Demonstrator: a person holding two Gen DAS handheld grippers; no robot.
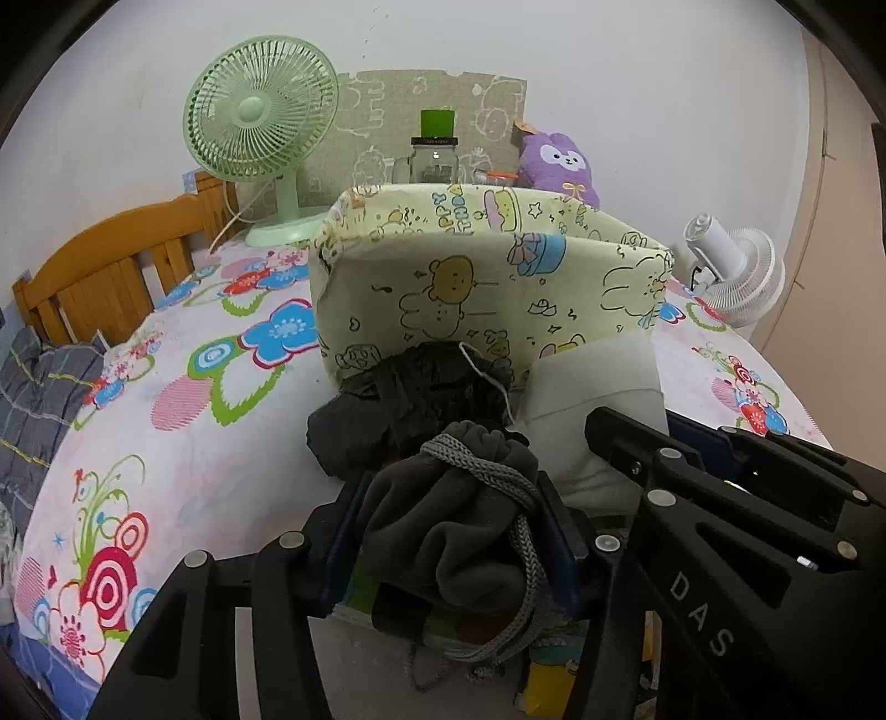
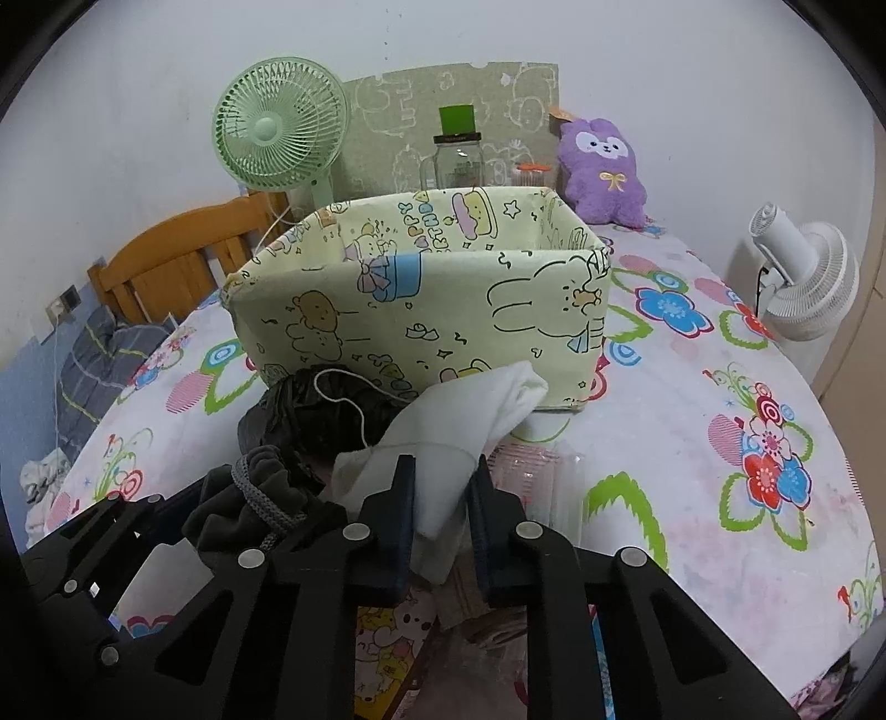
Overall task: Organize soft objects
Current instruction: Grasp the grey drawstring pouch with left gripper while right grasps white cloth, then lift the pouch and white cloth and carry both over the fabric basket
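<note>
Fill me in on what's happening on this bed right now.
A person with two handheld grippers is tidying soft things beside a cartoon-print fabric bin. The left gripper is clamped on a dark grey drawstring pouch, and the right gripper is clamped on a white cloth. A black garment lies against the bin's front. Neither held item is in the bin yet.

Plain white wall (image 2: 498, 33) behind a bed with a loud floral sheet (image 2: 692, 399) and an orange wooden headboard (image 1: 105, 266), a mint green fan (image 1: 260, 111) standing at the head end, and a white fan (image 2: 803, 282) off the right edge.
</note>
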